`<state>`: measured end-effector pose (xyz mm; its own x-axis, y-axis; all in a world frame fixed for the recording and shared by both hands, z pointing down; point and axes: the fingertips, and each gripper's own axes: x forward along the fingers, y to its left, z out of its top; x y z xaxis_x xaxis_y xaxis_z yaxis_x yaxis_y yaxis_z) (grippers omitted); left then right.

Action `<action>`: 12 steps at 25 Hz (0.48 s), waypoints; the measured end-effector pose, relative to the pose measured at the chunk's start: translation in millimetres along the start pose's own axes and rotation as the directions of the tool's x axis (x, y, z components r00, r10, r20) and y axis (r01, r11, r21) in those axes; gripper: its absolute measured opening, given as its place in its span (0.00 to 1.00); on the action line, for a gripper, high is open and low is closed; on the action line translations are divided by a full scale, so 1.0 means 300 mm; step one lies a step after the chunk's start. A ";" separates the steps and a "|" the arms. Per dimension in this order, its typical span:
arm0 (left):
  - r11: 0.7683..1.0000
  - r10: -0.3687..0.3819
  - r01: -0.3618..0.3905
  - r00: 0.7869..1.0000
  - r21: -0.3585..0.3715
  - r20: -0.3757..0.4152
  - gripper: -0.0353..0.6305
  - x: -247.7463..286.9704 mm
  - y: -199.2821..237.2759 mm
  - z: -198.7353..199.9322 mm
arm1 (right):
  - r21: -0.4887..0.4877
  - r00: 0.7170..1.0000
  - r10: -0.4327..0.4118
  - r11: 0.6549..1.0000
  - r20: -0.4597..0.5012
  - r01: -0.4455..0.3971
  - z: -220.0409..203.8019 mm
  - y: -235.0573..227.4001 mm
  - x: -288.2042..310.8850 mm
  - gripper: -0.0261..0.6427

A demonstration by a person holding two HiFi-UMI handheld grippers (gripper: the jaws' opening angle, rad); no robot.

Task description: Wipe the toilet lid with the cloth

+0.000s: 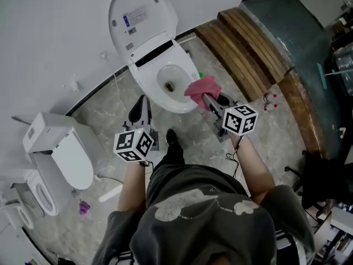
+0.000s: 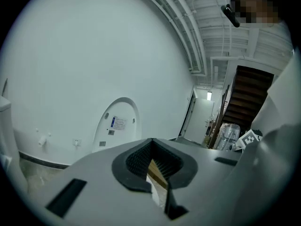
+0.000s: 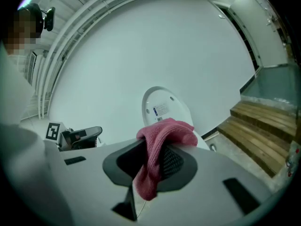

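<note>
My right tool [image 3: 149, 160] is clamped on the cloth [image 3: 162, 135]. It is a pink, coarse-knit rag pinched between the ribbed black pads, bunched into a soft hump above the jaws with a loose tail hanging below them. In the head view, this tool [image 1: 208, 99] sits just right of centre, and the cloth [image 1: 199, 87] overlaps the right edge of the toilet bowl [image 1: 153, 84]. I cannot tell whether it touches the rim.

My left tool [image 2: 153, 163] is closed with nothing in it, its dark textured pads meeting at the tips. It points at the white wall [image 2: 94, 55]. In the head view it [image 1: 142, 100] hovers at the bowl's lower left, well apart from the cloth.

The toilet lid [image 1: 140, 15] is a smooth, glossy white oval. It stands raised in the upper middle of the frame, with a small blue-and-white sticker [image 1: 135, 16] on its inner face. The cloth is clear of it. The same lid shows beyond each tool, in the right gripper view [image 3: 164, 108] and in the left gripper view [image 2: 117, 124].

Slatted wooden steps [image 1: 248, 43] run along the upper right. A second white toilet [image 1: 60, 159] stands at the left on the grey, marble-patterned floor [image 1: 110, 112].
</note>
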<state>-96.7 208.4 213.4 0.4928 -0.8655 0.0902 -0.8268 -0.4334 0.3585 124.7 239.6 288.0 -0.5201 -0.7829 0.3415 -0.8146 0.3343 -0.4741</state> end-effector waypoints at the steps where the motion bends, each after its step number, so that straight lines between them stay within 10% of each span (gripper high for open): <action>1: 1.000 0.000 0.000 1.000 0.000 -0.003 0.06 0.032 0.025 0.009 | -0.003 1.000 0.003 1.000 -0.002 -0.003 0.023 -0.004 0.040 0.14; 12: 0.999 -0.028 0.027 0.998 -0.024 -0.053 0.06 0.356 0.188 0.062 | -0.004 1.000 -0.008 1.000 0.003 0.008 0.224 -0.083 0.343 0.14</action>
<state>-95.6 86.8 225.8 0.5297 -0.8383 0.1290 -0.8064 -0.4506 0.3830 108.7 115.4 280.5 -0.5130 -0.7870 0.3427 -0.8194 0.3302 -0.4686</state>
